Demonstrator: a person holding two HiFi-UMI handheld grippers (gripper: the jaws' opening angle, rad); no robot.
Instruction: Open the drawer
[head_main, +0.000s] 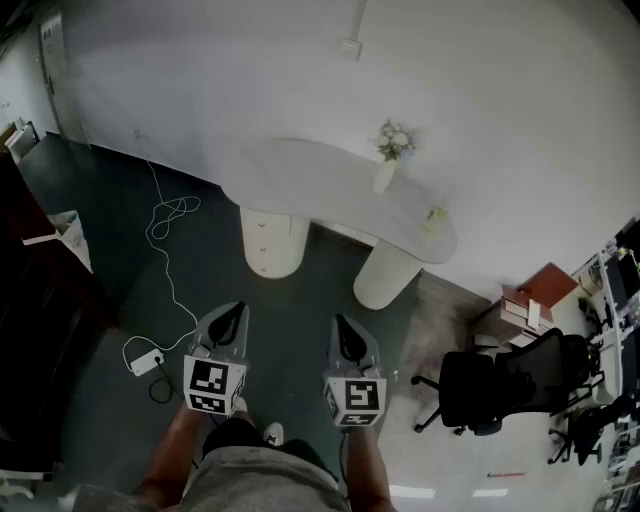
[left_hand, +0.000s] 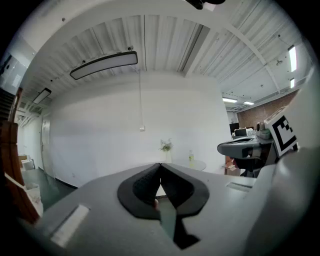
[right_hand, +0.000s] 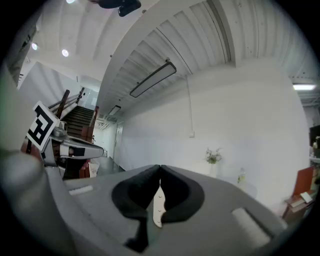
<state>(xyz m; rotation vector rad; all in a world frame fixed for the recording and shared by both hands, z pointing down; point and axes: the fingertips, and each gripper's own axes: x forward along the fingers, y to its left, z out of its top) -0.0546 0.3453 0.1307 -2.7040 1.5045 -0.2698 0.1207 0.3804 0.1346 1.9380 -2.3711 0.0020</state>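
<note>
A white table (head_main: 330, 170) stands on two round pedestals across the room. The left pedestal (head_main: 273, 243) carries the drawers, marked by small knobs down its front. Both grippers are held low near the person's body, well short of the table and pointing toward it. My left gripper (head_main: 235, 312) is shut with nothing in it; its pads meet in the left gripper view (left_hand: 160, 167). My right gripper (head_main: 341, 325) is likewise shut and empty (right_hand: 160, 172). In the right gripper view, the knobbed pedestal (right_hand: 158, 202) shows through the slit below the closed pads.
A vase of flowers (head_main: 392, 148) and a small bottle (head_main: 436, 212) stand on the tabletop. A white cable (head_main: 170, 215) runs across the dark floor to a power strip (head_main: 146, 362) at the left. A black office chair (head_main: 492, 385) and stacked boxes (head_main: 525, 305) sit at the right.
</note>
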